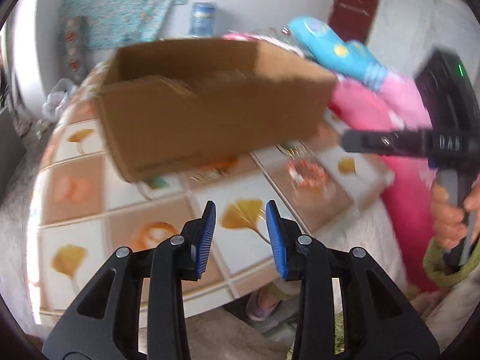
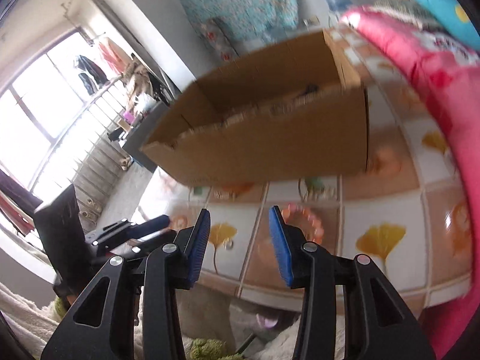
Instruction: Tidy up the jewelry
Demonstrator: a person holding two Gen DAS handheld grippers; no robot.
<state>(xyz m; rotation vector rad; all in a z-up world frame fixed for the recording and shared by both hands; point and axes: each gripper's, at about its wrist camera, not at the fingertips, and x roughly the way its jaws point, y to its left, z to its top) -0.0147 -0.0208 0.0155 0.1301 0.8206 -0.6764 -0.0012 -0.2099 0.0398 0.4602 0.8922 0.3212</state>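
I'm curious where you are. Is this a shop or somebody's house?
Probably somebody's home, maybe a bedroom. Pink bedding is piled beside the tiled table, clothes hang drying by the window, and a cardboard box sits there.

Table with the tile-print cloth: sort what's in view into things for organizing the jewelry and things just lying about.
For the job:
- cardboard box
- beaded bracelet
- small jewelry pieces by the box, blurred

Lying about:
- pink bedding
- blue pillow
- blue can
- plastic bag
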